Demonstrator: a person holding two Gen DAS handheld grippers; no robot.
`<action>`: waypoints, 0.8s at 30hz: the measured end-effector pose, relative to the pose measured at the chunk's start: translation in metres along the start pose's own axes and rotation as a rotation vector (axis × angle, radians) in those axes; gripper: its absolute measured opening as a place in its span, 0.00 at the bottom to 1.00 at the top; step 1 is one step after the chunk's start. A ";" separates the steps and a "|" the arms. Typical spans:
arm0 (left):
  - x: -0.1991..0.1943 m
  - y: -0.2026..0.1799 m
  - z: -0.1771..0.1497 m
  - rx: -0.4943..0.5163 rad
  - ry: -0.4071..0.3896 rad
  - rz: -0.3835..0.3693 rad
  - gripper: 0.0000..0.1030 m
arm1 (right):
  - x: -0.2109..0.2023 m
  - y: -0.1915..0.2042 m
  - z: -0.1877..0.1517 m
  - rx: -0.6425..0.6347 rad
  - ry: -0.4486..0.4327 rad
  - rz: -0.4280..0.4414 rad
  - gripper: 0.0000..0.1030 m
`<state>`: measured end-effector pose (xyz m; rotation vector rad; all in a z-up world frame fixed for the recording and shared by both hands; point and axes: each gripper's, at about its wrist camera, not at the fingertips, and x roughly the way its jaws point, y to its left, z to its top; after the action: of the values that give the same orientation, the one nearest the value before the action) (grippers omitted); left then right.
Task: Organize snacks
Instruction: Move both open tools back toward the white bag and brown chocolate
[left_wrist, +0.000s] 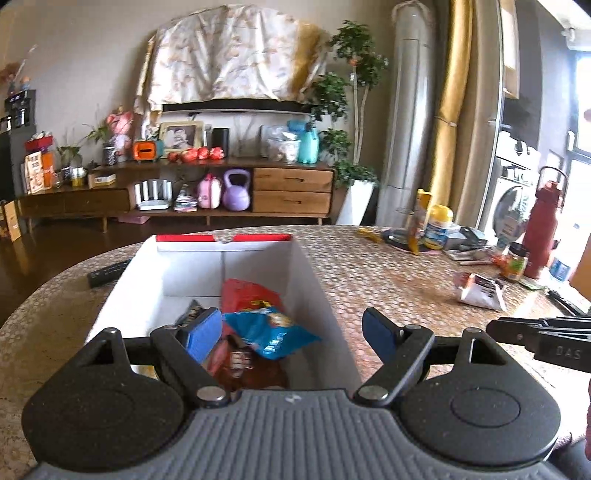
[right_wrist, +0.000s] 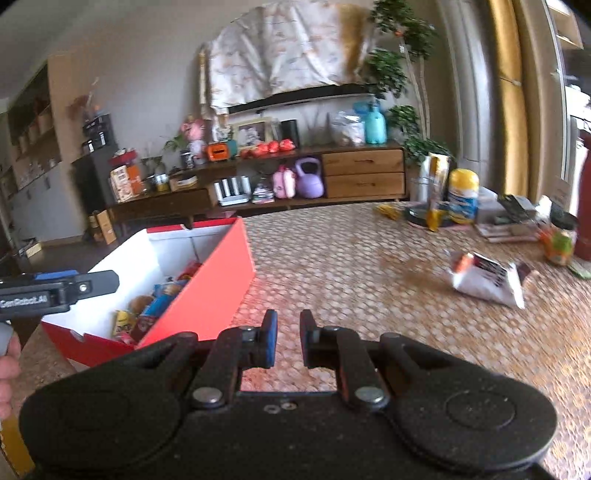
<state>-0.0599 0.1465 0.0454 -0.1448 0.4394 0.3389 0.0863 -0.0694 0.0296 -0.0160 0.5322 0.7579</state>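
**A:** Living room backdrop, long wooden sideboard at 12 o'clock, and you're working on a table with a honeycomb-pattern cloth. Where's your stuff?

**B:** Your left gripper hangs right over the red box, white inside, with its fingers spread wide and nothing between them. In the box you've got a blue snack bag, a red bag behind it, plus some darker packets I can't read.

**A:** And your right one?

**B:** Your right gripper has its fingers nearly together, just a narrow gap, holding nothing. It's over bare cloth, with the box at its 10 o'clock.

**A:** Anything loose on the table?

**B:** A white snack packet lying flat at your right gripper's 2 o'clock, well apart from the box. Further back around 1 o'clock there's clutter: a yellow-lidded tub, a stack of books, a small jar and a red bottle. A dark remote sits just beside the box at the left gripper's 10 o'clock.
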 end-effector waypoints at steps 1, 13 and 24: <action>-0.001 -0.004 0.000 0.004 0.001 -0.006 0.81 | -0.002 -0.003 -0.003 0.007 -0.001 -0.005 0.11; -0.007 -0.040 -0.007 0.055 0.002 -0.065 0.83 | -0.024 -0.025 -0.025 0.042 -0.010 -0.034 0.11; -0.013 -0.067 -0.006 0.085 -0.015 -0.124 0.83 | -0.046 -0.047 -0.031 0.080 -0.082 -0.104 0.18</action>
<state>-0.0500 0.0792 0.0503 -0.0866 0.4270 0.1990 0.0755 -0.1396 0.0154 0.0604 0.4796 0.6324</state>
